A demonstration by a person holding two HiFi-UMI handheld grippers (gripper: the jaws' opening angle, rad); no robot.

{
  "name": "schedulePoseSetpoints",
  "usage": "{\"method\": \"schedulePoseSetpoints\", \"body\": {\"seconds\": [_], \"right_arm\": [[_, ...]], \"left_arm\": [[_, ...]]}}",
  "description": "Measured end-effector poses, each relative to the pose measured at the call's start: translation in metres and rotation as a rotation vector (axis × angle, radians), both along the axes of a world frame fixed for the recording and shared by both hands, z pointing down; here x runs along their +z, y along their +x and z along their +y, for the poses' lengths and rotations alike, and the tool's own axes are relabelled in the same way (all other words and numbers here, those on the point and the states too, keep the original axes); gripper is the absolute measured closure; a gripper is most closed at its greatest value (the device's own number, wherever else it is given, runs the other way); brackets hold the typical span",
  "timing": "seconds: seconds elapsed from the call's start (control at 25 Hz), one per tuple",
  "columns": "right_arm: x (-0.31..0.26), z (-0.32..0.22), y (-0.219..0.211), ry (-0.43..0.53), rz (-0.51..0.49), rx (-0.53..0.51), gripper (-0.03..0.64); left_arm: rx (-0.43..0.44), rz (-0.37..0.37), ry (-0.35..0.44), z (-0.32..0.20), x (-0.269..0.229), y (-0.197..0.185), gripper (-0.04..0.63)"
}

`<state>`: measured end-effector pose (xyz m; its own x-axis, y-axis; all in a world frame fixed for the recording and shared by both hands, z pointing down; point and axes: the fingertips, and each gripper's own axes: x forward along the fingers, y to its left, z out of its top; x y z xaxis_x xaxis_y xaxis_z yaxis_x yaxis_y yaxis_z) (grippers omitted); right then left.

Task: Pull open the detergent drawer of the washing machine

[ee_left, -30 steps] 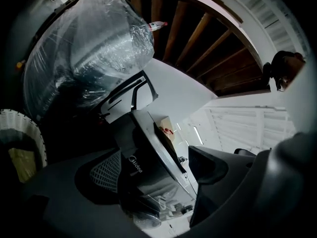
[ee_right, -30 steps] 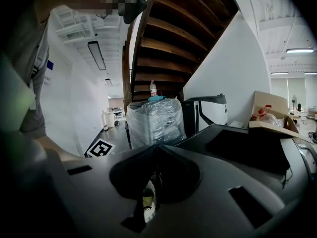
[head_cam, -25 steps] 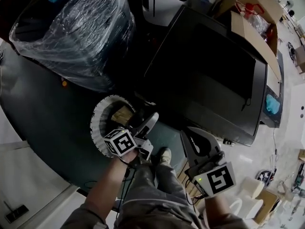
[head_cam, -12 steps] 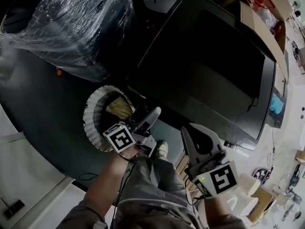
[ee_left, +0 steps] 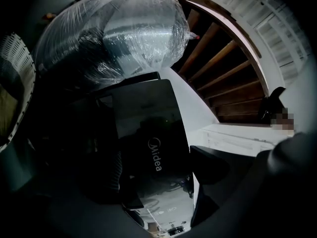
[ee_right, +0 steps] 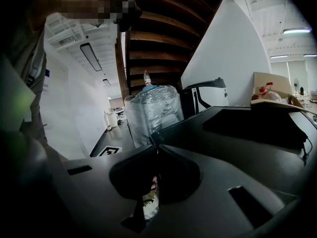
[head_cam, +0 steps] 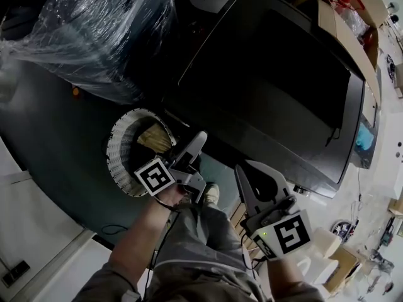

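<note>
The black washing machine (head_cam: pixel 271 87) fills the middle and right of the head view, seen from above. Its glossy front with a white brand name (ee_left: pixel 154 153) shows in the left gripper view; I cannot make out the detergent drawer. My left gripper (head_cam: pixel 196 142) hangs near the machine's lower left edge, open and empty, with one dark finger (ee_left: pixel 214 163) at the right of its own view. My right gripper (head_cam: pixel 247 172) floats just short of the machine's near edge. Its jaws are shut (ee_right: pixel 155 150), tips touching, with nothing between them.
A white slatted laundry basket (head_cam: pixel 117 145) stands left of the left gripper. A large plastic-wrapped bundle (head_cam: pixel 107 30) sits behind it. An open cardboard box (head_cam: pixel 352 24) lies beyond the machine on the right. The person's legs and shoe (head_cam: pixel 211 197) are below the grippers.
The left gripper has drifted slightly up and right toward the machine's edge. The right gripper has shifted a little left. The head view has tilted slightly.
</note>
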<state>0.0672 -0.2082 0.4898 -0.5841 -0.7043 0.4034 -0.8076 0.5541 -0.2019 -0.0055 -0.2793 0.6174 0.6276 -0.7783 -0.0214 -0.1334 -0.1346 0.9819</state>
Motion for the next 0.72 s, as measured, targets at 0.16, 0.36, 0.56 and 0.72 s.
{"method": "schedulePoseSetpoints", "body": {"seconds": [0.16,0.36,0.56,0.72], "right_arm": [[-0.002,0.003,0.001,0.002,0.005,0.003,0.586],[-0.012,0.008,0.000,0.013,-0.002,0.010,0.586],[-0.016,0.020,-0.002,0.008,0.014,-0.001,0.586],[-0.019,0.029,-0.010,0.010,0.013,-0.016,0.586]], "left_arm": [[-0.017,-0.001,-0.021,0.003,0.001,-0.003,0.156],[-0.026,0.006,-0.051,0.022,0.002,-0.011,0.160],[-0.017,-0.005,-0.062,0.052,0.002,-0.027,0.161],[-0.009,-0.015,-0.084,0.078,0.006,-0.040,0.161]]}}
